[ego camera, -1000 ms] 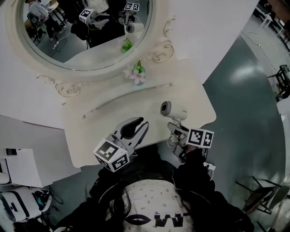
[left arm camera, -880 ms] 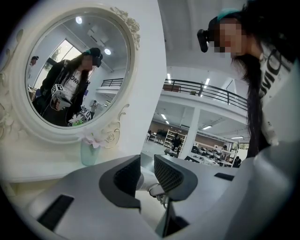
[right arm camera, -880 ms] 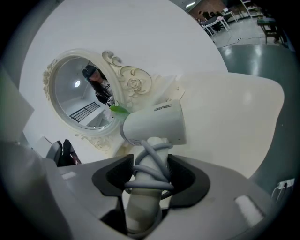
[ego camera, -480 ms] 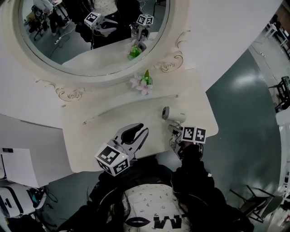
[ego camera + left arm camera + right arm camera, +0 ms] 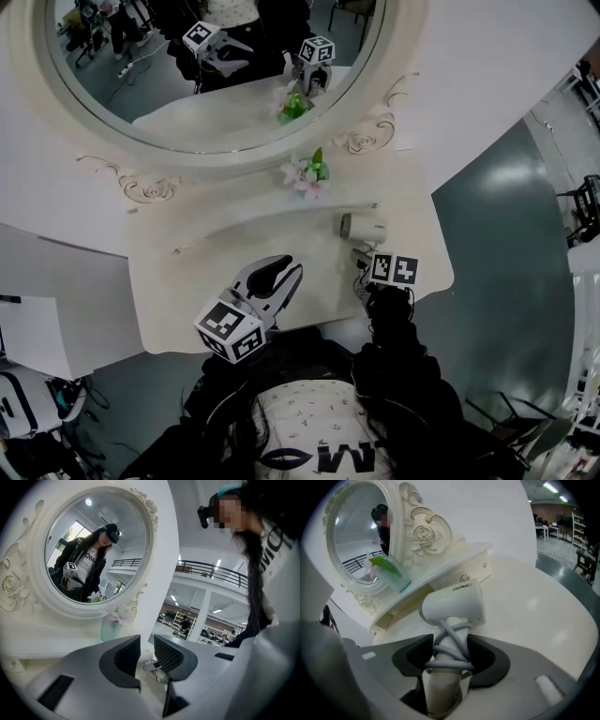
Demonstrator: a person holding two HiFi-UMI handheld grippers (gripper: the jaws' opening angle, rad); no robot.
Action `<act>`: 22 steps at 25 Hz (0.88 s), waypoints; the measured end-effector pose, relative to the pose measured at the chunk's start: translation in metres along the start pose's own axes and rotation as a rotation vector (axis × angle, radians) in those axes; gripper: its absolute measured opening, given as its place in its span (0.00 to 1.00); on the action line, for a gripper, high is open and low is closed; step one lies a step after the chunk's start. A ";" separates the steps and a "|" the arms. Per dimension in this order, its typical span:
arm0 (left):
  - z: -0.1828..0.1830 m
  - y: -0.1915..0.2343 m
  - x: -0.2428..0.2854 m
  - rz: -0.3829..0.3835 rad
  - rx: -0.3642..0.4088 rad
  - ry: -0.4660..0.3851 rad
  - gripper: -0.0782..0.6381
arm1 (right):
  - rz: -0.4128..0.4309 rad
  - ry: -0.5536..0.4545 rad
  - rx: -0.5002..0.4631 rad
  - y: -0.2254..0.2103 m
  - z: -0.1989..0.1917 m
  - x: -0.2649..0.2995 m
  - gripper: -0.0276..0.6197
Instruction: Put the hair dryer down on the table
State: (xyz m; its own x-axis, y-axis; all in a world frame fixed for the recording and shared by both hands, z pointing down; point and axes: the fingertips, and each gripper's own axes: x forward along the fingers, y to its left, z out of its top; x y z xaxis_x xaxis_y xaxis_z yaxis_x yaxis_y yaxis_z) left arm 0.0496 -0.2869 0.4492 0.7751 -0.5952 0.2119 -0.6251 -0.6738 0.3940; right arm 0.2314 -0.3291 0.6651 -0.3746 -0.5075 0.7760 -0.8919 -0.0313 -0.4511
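White plastic hair dryer [image 5: 361, 228], centre right, at cream vanity table [image 5: 234, 246].
Right gripper [image 5: 449, 651] pinches its handle; left gripper [image 5: 146, 651] has jaws slightly spread, empty.

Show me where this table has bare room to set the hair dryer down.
The widest bare patch is on the table: its left half, between the raised shelf and the front edge, left of the left gripper. The right corner beyond the hair dryer, held in the right gripper, is also bare. The shelf is crowded by the flower vase.
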 end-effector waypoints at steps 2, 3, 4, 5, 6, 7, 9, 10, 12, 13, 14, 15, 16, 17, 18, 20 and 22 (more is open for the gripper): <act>0.000 0.003 0.000 0.006 -0.003 -0.002 0.24 | -0.012 -0.014 0.006 -0.001 0.005 0.005 0.41; 0.000 0.004 0.000 0.008 -0.004 -0.004 0.24 | -0.019 -0.020 0.006 -0.001 0.007 0.008 0.41; 0.001 0.005 -0.001 0.008 -0.006 -0.006 0.24 | -0.028 -0.024 0.002 -0.003 0.007 0.010 0.41; 0.002 0.005 -0.001 0.008 -0.007 -0.008 0.24 | -0.037 -0.026 -0.005 -0.004 0.007 0.012 0.41; 0.002 0.005 -0.001 0.007 -0.008 -0.011 0.24 | -0.045 -0.028 -0.013 -0.005 0.007 0.013 0.41; 0.003 0.005 -0.002 0.008 -0.008 -0.013 0.24 | -0.052 -0.030 -0.019 -0.006 0.006 0.014 0.41; 0.004 0.007 -0.003 0.014 -0.007 -0.015 0.24 | -0.056 -0.041 -0.022 -0.007 0.007 0.014 0.41; 0.004 0.009 -0.003 0.017 -0.006 -0.015 0.24 | -0.055 -0.050 -0.023 -0.006 0.007 0.014 0.41; 0.004 0.010 -0.004 0.021 -0.005 -0.016 0.24 | -0.049 -0.078 -0.032 -0.005 0.007 0.015 0.41; 0.004 0.010 -0.003 0.021 -0.005 -0.017 0.24 | -0.044 -0.096 -0.037 -0.005 0.007 0.014 0.41; 0.005 0.009 -0.003 0.019 -0.005 -0.018 0.24 | -0.037 -0.115 -0.040 -0.004 0.006 0.014 0.41; 0.005 0.008 -0.002 0.016 -0.004 -0.018 0.24 | -0.028 -0.130 -0.043 -0.004 0.006 0.014 0.41; 0.005 0.006 -0.001 0.012 -0.003 -0.018 0.24 | -0.016 -0.140 -0.045 -0.003 0.006 0.013 0.41; 0.005 0.005 0.000 0.008 -0.001 -0.018 0.24 | -0.005 -0.145 -0.048 -0.002 0.006 0.013 0.41; 0.005 0.003 0.000 0.004 0.001 -0.018 0.24 | 0.006 -0.149 -0.051 -0.001 0.006 0.013 0.41; 0.004 -0.001 0.001 -0.002 0.004 -0.017 0.24 | 0.020 -0.155 -0.059 0.001 0.005 0.013 0.42; 0.004 -0.005 0.001 -0.006 0.006 -0.017 0.24 | 0.011 -0.164 -0.073 0.001 0.004 0.010 0.45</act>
State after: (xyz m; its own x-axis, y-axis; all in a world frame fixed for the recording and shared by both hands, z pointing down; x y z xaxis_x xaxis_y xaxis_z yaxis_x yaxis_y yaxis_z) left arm 0.0528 -0.2859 0.4439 0.7775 -0.5980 0.1945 -0.6207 -0.6801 0.3901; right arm 0.2279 -0.3377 0.6712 -0.3431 -0.6414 0.6862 -0.9065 0.0345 -0.4209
